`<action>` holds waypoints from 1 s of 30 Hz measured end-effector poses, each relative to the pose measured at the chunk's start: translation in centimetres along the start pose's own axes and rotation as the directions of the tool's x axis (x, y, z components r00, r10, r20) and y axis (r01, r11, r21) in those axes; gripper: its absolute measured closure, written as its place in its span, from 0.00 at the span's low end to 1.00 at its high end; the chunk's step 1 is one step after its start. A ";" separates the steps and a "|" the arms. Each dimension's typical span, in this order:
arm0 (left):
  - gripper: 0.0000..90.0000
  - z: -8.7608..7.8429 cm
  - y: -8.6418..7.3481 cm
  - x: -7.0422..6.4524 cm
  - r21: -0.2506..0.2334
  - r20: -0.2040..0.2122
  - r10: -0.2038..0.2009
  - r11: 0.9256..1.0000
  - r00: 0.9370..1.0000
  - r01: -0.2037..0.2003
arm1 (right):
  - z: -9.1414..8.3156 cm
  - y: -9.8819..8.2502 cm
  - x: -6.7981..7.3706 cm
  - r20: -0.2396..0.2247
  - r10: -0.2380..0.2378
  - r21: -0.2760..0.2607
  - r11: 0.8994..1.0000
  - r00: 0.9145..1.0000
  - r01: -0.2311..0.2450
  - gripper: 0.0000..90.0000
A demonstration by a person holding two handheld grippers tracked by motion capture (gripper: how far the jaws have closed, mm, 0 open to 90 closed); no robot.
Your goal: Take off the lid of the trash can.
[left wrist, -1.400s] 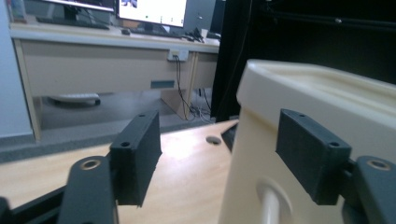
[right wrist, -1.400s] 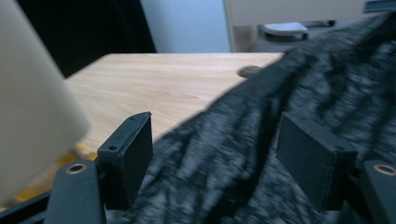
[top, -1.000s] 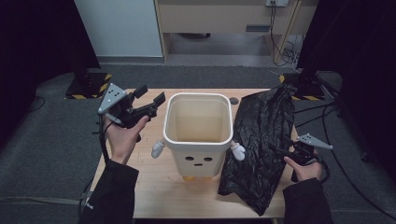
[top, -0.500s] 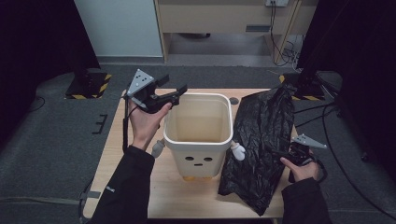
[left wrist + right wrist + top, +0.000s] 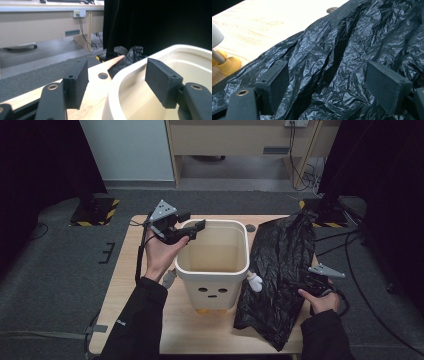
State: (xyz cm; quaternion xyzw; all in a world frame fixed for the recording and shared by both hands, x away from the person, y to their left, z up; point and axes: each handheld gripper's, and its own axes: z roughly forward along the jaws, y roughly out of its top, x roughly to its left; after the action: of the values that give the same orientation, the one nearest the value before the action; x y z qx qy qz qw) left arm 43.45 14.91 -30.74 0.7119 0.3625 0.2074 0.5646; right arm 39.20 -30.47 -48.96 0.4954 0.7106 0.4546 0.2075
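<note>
Since a second ago the left gripper (image 5: 192,229) has travelled from the table's left edge to the cream bin's (image 5: 214,270) near-left rim, its jaws closing somewhat on the way. That rim (image 5: 117,82) now runs between the two pads (image 5: 76,83), one outside the wall and one inside, with a gap on each side, so nothing is pinched. The bin stands upright mid-table, a small face on its front. Just beside it, to the right, lies the crumpled black bag (image 5: 282,275). Low over the bag's near edge sits the right gripper (image 5: 305,285), fingers spread, plastic beneath them but not clamped.
</note>
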 end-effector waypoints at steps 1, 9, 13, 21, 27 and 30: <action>0.39 0.1 -0.1 -0.1 0.018 0.006 0.003 1.000 1.000 -0.003 | 0.0 0.0 0.0 -0.002 0.002 0.003 1.000 1.000 -0.002 0.22; 0.54 0.1 0.2 -0.2 0.077 0.048 -0.006 0.997 0.999 0.002 | 0.2 -0.1 0.2 -0.013 -0.002 0.023 1.000 1.000 0.002 0.23; 0.59 0.1 0.4 -0.5 0.095 0.015 0.007 0.995 1.000 -0.009 | 0.2 -0.1 0.2 -0.016 -0.008 0.029 1.000 1.000 0.008 0.23; 0.61 0.1 0.9 0.0 0.120 0.043 -0.045 0.992 0.998 0.039 | 0.2 -0.1 0.1 -0.017 -0.008 0.030 0.999 1.000 0.008 0.23; 0.64 -0.4 1.9 0.1 0.078 0.060 -0.094 0.993 0.994 0.089 | 0.3 0.0 0.2 -0.019 -0.010 0.033 0.999 1.000 0.010 0.23; 0.64 -1.4 3.3 0.0 0.042 0.055 -0.086 0.996 0.995 0.084 | 0.3 0.0 0.2 -0.020 -0.010 0.033 0.999 1.000 0.011 0.23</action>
State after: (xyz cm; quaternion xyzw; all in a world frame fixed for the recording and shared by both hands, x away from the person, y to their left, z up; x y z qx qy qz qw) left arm 43.42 15.49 -27.22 0.7124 0.3804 0.1559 0.5687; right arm 39.34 -30.19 -49.11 0.4904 0.7225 0.4467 0.1947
